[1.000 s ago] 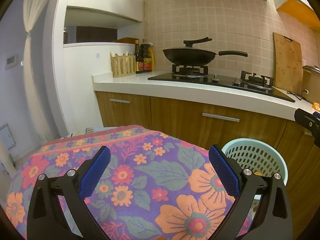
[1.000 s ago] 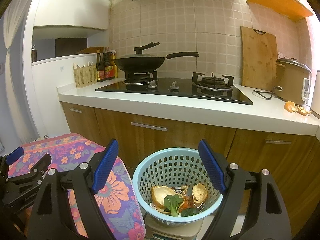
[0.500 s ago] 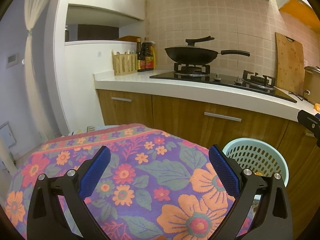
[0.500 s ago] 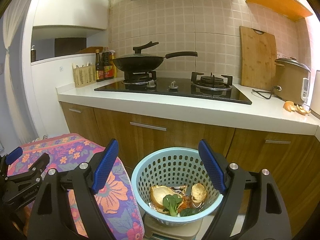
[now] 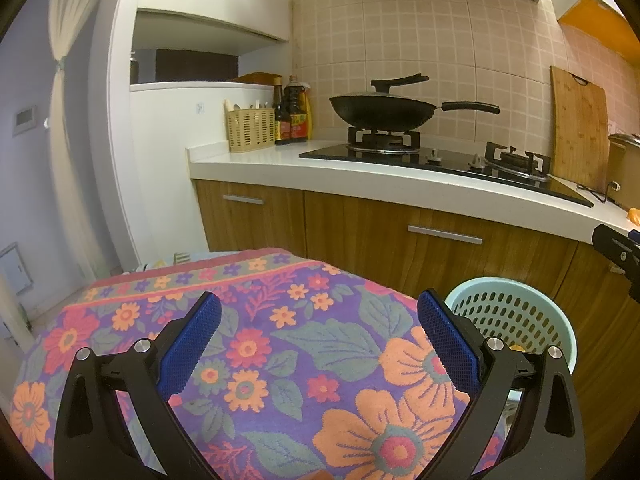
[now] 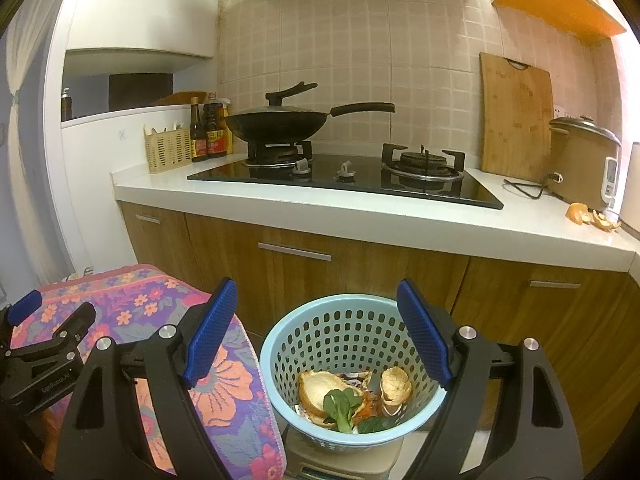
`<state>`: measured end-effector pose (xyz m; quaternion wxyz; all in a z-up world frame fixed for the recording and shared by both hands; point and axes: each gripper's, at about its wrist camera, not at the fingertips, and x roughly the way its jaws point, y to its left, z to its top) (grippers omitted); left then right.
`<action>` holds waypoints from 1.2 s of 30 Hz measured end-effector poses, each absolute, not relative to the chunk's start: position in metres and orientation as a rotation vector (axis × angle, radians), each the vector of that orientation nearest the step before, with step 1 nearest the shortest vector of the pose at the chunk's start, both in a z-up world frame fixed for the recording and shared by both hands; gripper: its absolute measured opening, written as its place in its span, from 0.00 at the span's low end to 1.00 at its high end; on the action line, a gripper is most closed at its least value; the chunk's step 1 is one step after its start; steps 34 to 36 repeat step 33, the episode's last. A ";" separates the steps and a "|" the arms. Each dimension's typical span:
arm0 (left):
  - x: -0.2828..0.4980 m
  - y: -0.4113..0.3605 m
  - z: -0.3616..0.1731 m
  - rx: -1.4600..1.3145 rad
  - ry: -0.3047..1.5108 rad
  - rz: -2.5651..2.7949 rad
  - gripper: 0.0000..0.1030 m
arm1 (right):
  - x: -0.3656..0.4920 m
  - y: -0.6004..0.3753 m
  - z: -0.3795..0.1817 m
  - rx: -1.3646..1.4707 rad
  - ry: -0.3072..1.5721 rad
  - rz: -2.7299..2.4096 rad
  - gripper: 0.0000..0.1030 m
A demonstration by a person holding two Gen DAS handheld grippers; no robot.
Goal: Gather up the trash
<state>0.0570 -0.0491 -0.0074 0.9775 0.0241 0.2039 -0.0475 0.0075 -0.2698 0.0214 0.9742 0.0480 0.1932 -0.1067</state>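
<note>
Kitchen desk (image 6: 360, 224): orange peels (image 6: 592, 216) at right end. Blue basket (image 6: 280, 344) holds scraps. Both grippers (image 5: 318, 344) (image 6: 316, 332) level-low, fingers apart, empty.

The left gripper (image 5: 319, 334) is held tilted a little downward, its blue-padded fingers (image 5: 190, 346) spread wide with nothing gripped between them. The right gripper (image 6: 316, 330) is held at a like downward tilt, its jaws also set wide apart and empty. The left gripper is seen at the right view's left edge.
</note>
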 end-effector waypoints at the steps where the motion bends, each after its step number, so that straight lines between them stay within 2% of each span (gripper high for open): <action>1: 0.057 -0.049 -0.007 0.051 0.411 -0.092 0.93 | 0.008 -0.271 0.022 0.102 0.390 -0.215 0.75; 36: 0.055 -0.040 -0.005 -0.021 0.409 -0.056 0.93 | 0.002 -0.272 0.023 0.103 0.378 -0.219 0.75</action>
